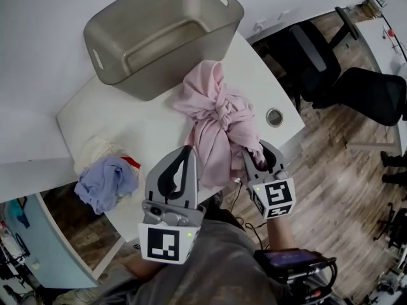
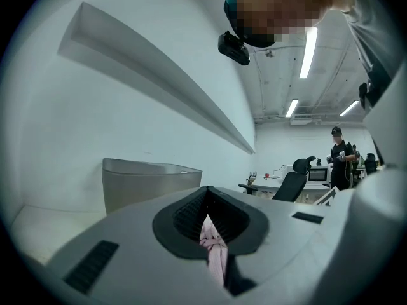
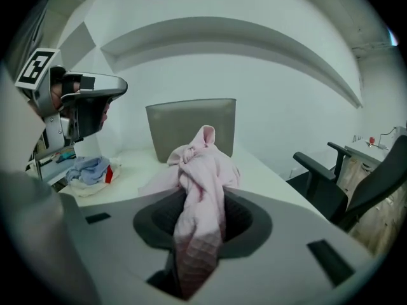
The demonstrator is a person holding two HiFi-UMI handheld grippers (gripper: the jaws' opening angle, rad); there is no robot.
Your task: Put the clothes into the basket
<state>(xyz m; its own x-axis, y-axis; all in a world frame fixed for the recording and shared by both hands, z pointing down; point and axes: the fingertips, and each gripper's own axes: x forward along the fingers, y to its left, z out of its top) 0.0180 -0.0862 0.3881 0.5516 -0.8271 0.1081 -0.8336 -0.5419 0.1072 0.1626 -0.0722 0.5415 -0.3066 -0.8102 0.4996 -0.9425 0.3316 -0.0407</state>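
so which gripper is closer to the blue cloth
Left. The left gripper is just right of the blue cloth in the head view; the right gripper is farther, beyond the pink garment.

White table (image 1: pixel 147 131), black office chairs (image 1: pixel 375 94), wood-plank floor (image 1: pixel 331 167), ceiling strip lights (image 2: pixel 310 51).

The pink garment (image 1: pixel 213 116) is soft, crumpled cloth, and the fold pinched in the jaws of my right gripper (image 3: pixel 200 202) shows a fine waffle weave. Both my grippers have smooth, matt grey plastic shells. My left gripper (image 2: pixel 207 199) carries black ribbed pads (image 2: pixel 189 213). The basket (image 1: pixel 159 37) is smooth, matt grey-beige plastic. The bench (image 1: pixel 133 129) is smooth and white. The floor (image 1: pixel 331 138) is wood plank.
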